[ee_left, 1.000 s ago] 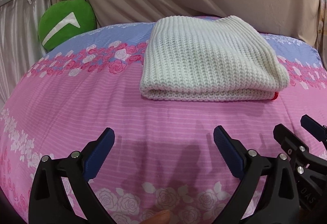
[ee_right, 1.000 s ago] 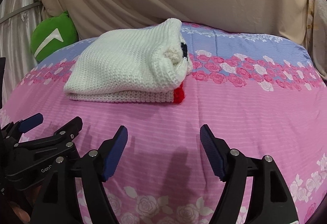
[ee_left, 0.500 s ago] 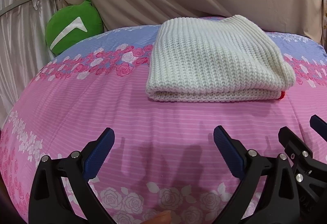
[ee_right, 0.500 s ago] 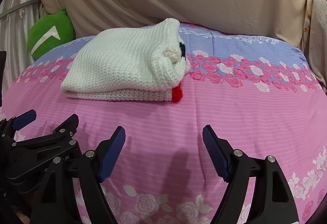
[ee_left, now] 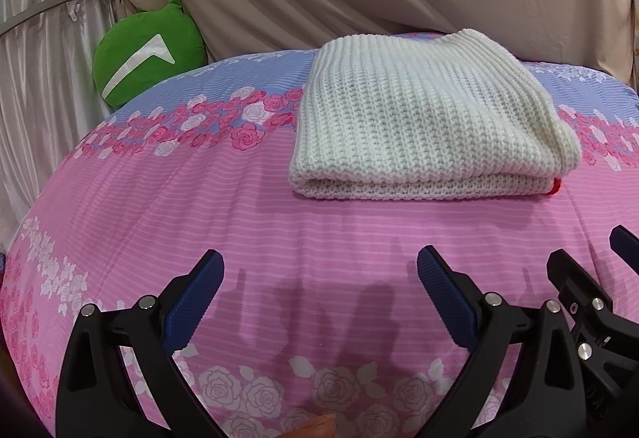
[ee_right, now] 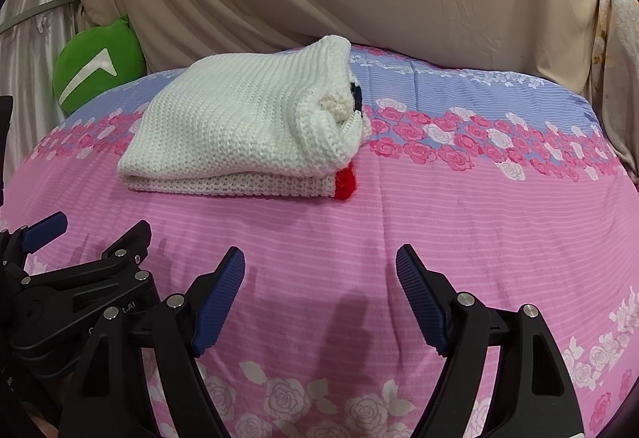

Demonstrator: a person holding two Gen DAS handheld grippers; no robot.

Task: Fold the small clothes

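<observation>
Hovering above the pink floral bedsheet (ee_left: 247,222), the left gripper (ee_left: 319,274) has its jaws spread wide with nothing between the blue pads (ee_left: 195,294). The right gripper (ee_right: 319,270) is likewise wide apart and empty, positioned just beside the left one. Neither touches the white knitted garment (ee_right: 239,122), which lies folded into a flat rectangle farther up the sheet, well apart from both grippers. A red trim patch (ee_right: 345,184) shows at its near right corner. A green cushion (ee_left: 147,52) sits beyond the sheet's left edge.
</observation>
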